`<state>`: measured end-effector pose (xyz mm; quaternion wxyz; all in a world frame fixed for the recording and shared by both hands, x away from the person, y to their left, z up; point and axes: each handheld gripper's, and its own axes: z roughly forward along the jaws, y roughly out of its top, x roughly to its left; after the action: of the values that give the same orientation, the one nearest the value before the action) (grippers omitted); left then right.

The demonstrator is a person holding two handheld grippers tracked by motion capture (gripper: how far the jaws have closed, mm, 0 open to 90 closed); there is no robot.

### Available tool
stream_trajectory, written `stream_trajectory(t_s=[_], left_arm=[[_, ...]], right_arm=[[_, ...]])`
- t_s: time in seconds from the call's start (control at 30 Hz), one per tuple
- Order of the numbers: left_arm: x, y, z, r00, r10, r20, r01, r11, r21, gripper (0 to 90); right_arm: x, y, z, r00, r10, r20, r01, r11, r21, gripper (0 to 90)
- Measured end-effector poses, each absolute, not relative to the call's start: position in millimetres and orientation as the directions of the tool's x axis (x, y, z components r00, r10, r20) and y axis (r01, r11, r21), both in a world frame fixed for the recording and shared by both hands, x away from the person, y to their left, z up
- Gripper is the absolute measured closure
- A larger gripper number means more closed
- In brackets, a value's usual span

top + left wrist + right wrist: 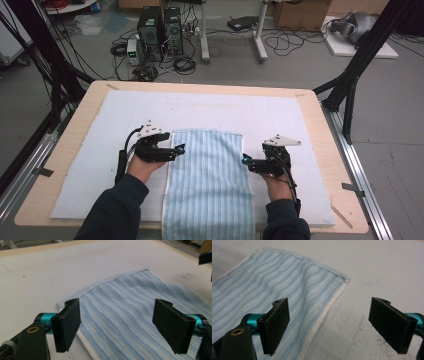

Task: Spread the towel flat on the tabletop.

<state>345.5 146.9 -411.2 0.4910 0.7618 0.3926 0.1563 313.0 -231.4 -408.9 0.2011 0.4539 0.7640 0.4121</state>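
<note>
Down at the near edge, my forearms come in over the tabletop [65, 150], and the blue striped towel [207, 180] lies flat between my hands, its near end hanging over the table's edge. My left gripper [176, 149] has its fingers [67, 325] spread wide over the towel's left border, holding nothing. My right gripper [246, 160] is likewise spread, straddling the white right hem. A white pad [225, 107] lies under the towel. Farther off, computer towers [160, 30] and cables sit on the floor.
</note>
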Motion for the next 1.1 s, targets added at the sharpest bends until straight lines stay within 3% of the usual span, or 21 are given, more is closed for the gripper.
stream_trajectory(t_s=[0.2, 0.3, 0.4, 0.57, 0.73, 0.83, 0.87, 0.9, 1.03, 1.1], left_arm=[[356, 146, -425, 0.605, 0.788, -0.113, 0.499, -0.265, 0.825, 29.5], [364, 147, -434, 0.593, 0.797, -0.118, 0.539, -0.284, 0.793, 31.4], [370, 147, -441, 0.57, 0.814, -0.107, 0.569, -0.298, 0.767, 33.1], [377, 149, -448, 0.522, 0.849, -0.082, 0.578, -0.281, 0.766, 36.6], [377, 145, -449, 0.528, 0.849, -0.023, 0.552, -0.323, 0.769, 41.4], [376, 145, -447, 0.549, 0.836, -0.018, 0.541, -0.339, 0.77, 56.9], [376, 143, -447, 0.558, 0.829, -0.036, 0.543, -0.332, 0.771, 69.9], [375, 142, -447, 0.564, 0.825, -0.028, 0.539, -0.343, 0.769, 83.3], [379, 142, -450, 0.485, 0.868, -0.103, 0.574, -0.228, 0.786, 86.9], [380, 142, -449, 0.466, 0.875, -0.13, 0.572, -0.186, 0.799, 86.9]], right_arm=[[332, -230, -415, -0.499, 0.863, 0.079, 0.547, 0.243, 0.801, 19.3], [345, -231, -420, -0.509, 0.856, 0.084, 0.565, 0.259, 0.783, 35.3], [359, -226, -424, -0.526, 0.846, 0.092, 0.591, 0.285, 0.755, 44.4], [375, -207, -429, -0.555, 0.829, 0.075, 0.6, 0.337, 0.725, 45.3], [394, -204, -440, -0.496, 0.867, 0.046, 0.634, 0.325, 0.702, 47.0], [397, -204, -443, -0.494, 0.869, 0.032, 0.628, 0.331, 0.704, 55.5], [396, -203, -443, -0.502, 0.864, 0.034, 0.624, 0.335, 0.706, 63.9], [397, -203, -443, -0.518, 0.854, 0.044, 0.62, 0.34, 0.708, 83.2], [400, -205, -443, -0.522, 0.847, 0.1, 0.639, 0.31, 0.704, 87.4], [402, -207, -440, -0.507, 0.86, 0.059, 0.632, 0.324, 0.704, 87.5]])
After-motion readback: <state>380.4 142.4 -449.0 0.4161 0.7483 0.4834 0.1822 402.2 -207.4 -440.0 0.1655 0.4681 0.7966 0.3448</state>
